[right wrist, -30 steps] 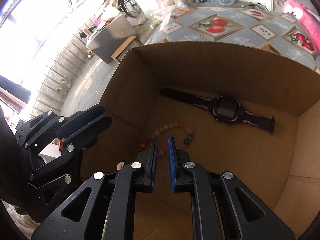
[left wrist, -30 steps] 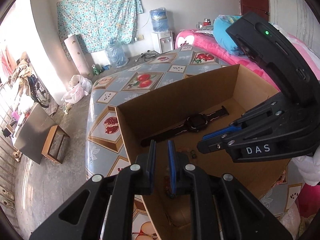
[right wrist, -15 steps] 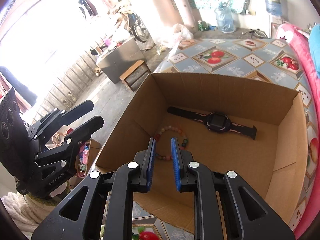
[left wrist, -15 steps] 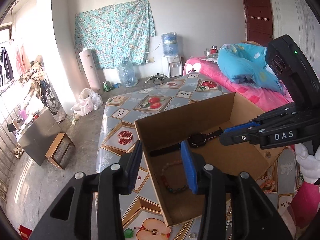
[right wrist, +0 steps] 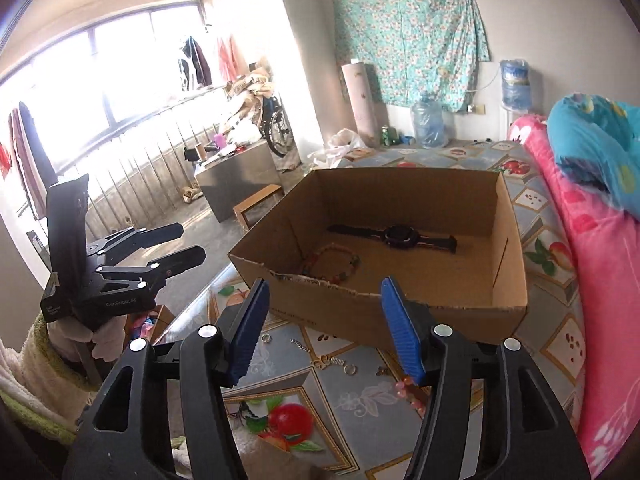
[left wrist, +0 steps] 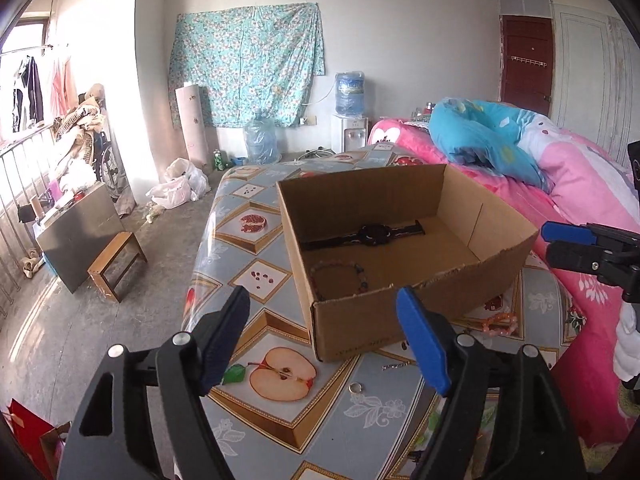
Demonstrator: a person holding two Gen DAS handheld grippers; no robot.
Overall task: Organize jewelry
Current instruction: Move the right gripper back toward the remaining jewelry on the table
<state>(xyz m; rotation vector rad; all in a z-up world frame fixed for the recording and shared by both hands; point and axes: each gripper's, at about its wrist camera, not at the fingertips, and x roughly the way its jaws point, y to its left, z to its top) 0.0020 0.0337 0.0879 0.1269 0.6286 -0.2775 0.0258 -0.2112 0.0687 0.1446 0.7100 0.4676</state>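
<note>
While both grippers are hanging short of the cardboard box (left wrist: 360,332), the left gripper (left wrist: 324,340) and the right gripper (right wrist: 324,328) are standing with jaws apart, having just been opening, nothing between them. Inside the box a black watch (right wrist: 400,236) is lying near the far wall and a beaded bracelet (right wrist: 332,262) nearer the torn front edge. On the bench (left wrist: 248,252) before the box, a ring (left wrist: 355,388), a pink bracelet (left wrist: 500,323) and small chains are lying loose.
</note>
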